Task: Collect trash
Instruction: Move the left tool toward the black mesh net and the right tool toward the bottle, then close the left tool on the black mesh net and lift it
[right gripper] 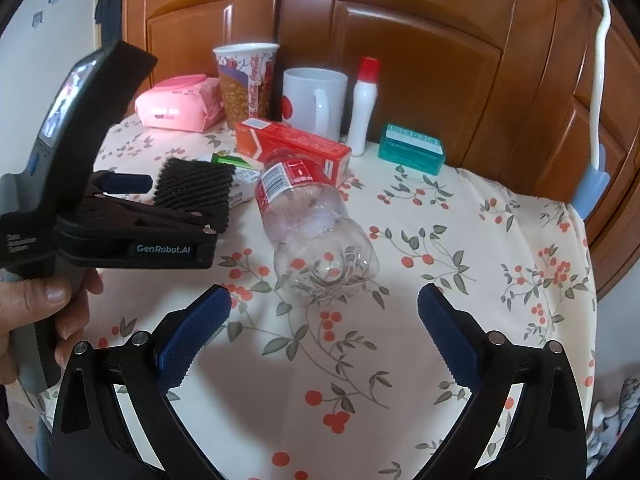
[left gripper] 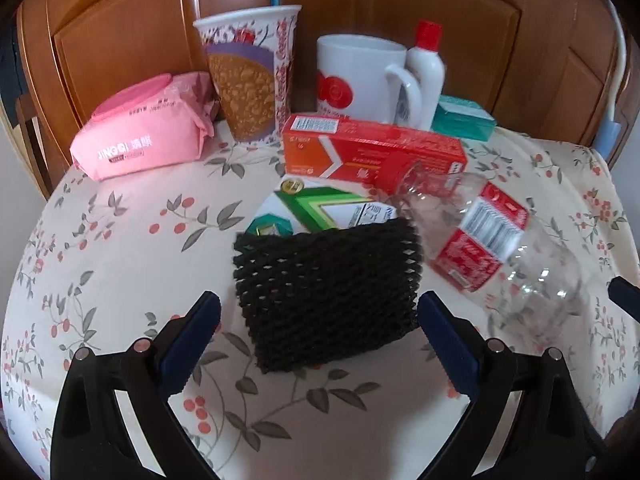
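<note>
A black foam net sleeve lies on the floral tablecloth, partly covering a green-and-white carton. My left gripper is open, its blue fingers on either side of the sleeve's near part. An empty clear bottle with a red label lies on its side, base toward me. My right gripper is open just short of that base, holding nothing. In the right wrist view a hand holds the left gripper beside the sleeve.
A red carton lies behind the sleeve. Along the back stand a pink wipes pack, a printed paper cup, a white mug, a red-capped white bottle and a teal box. Wooden cabinet doors rise behind the table.
</note>
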A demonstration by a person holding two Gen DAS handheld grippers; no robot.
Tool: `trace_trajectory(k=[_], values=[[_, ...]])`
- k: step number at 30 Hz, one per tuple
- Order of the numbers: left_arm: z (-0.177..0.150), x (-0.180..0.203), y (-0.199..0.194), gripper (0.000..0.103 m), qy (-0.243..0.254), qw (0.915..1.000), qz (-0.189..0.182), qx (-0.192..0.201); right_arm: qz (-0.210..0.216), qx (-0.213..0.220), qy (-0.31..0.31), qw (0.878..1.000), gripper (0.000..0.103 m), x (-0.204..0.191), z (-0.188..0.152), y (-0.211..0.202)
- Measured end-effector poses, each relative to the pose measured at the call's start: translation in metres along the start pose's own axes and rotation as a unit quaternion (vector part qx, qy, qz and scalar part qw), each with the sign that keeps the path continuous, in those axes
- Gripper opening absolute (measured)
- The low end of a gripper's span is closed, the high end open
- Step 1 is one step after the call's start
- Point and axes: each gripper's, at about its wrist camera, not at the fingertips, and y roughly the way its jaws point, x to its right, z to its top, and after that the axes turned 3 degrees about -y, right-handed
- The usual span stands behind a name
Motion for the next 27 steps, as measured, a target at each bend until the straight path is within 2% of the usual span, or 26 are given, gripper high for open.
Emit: trace_trajectory(k=[14,23,25,27], values=[[-0.015,-0.044,-0.009,0.097,0.004,0.9998,0.015,-0.011,0.002,0.002,-0.015,1.0,0.097,-0.009,0.013,0.006],[-0.007,-0.045,-0.011,0.096,0.0,0.9998,-0.013,0.015,0.005,0.001,-0.019,1.0,0.097,-0.014,0.02,0.011],[-0.005,-0.048,-0.006,0.075,-0.008,0.9996,-0.024,0.008,0.005,0.002,-0.019,1.0,0.097,-0.014,0.02,0.011],[-0.003,-0.05,-0.002,0.072,-0.016,0.9994,-0.029,0.006,0.006,0.001,-0.017,1.0,0.097,-0.013,0.02,0.011]])
